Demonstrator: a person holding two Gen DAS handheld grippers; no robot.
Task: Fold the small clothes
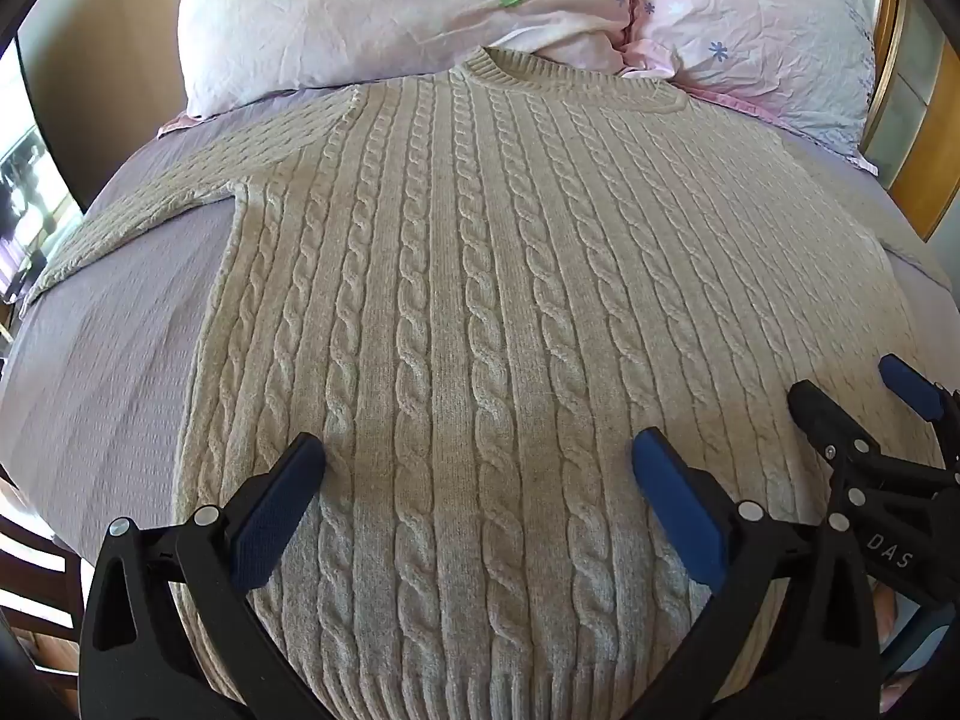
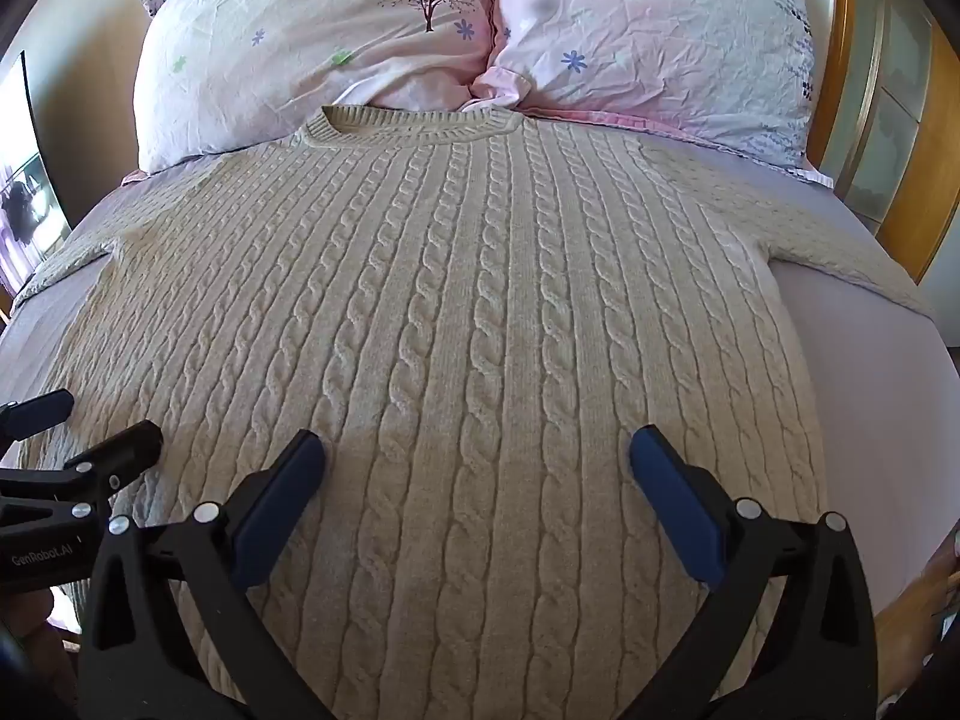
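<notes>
Garment: beige cable-knit wool sweater (image 1: 468,300) lies flat, front up, on the lilac bed sheet (image 1: 114,360); ribbed round collar (image 1: 540,75) points toward the two pale pink floral pillows (image 2: 372,42) and touches their lower edge.
Sleeves: both spread outward; one sleeve (image 1: 138,228) runs off to the left side, the other sleeve (image 2: 840,258) to the right.
Hem: ribbed hem band (image 1: 480,690) nearest the cameras, partly hidden under the tool frames.
Left tongs (image 1: 480,468): blue pads wide apart, holding nothing, poised above the lower body of the sweater.
Right tongs (image 2: 477,465): blue pads wide apart, empty, poised beside the left pair over the same lower area.
Contact: whether any pad touches the knit cannot be told.
Stage: judged as the start; no fold is made yet.
Step in hand: likely taking a first hold for a fold.
Method advised: pinch both knit layers at the edge, not the top layer alone; lift evenly with both pairs; keep the cable columns straight as a guide.
Risk: thick knit may slip from a shallow pinch or drag the sheet into wrinkles.
Surroundings: wooden headboard (image 2: 900,180) at far right.
</notes>
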